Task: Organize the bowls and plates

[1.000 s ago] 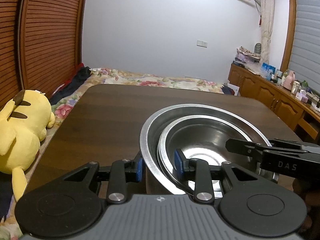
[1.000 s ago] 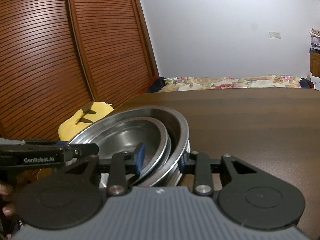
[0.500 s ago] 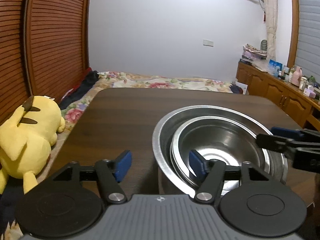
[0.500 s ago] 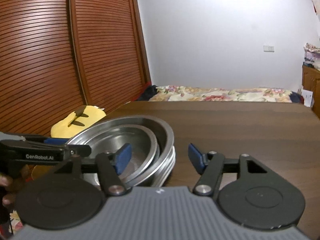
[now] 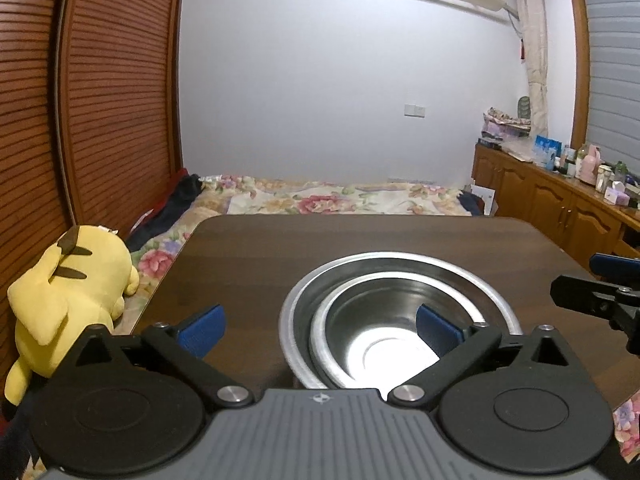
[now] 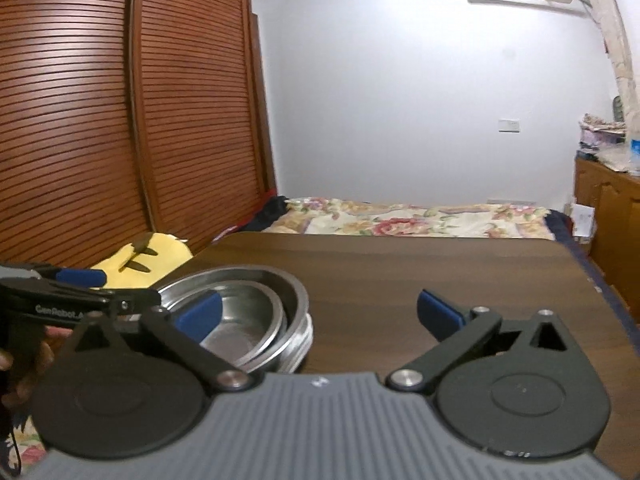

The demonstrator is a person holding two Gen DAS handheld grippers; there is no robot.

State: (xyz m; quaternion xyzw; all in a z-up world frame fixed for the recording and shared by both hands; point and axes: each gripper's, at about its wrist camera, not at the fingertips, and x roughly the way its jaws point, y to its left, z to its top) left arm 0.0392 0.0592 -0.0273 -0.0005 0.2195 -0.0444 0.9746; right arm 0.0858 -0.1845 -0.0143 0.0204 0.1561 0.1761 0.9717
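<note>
Nesting done: steel bowls [image 5: 400, 312] sit stacked lower centre on the worktop [image 5: 360, 240].
Left tool [image 5: 320, 326] and right tool [image 6: 318, 314] gape wide, empty; withdrawal likely follows.

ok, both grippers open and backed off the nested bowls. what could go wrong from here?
1. The inner bowl sits off-centre, tilted in the outer bowl; it may rattle or shift if bumped.
2. The stack stands near the table edge closest to the cameras; a nudge could push it off.
3. The left hand-held gripper has one finger hanging over the bowls; lowering could clip a rim.
</note>
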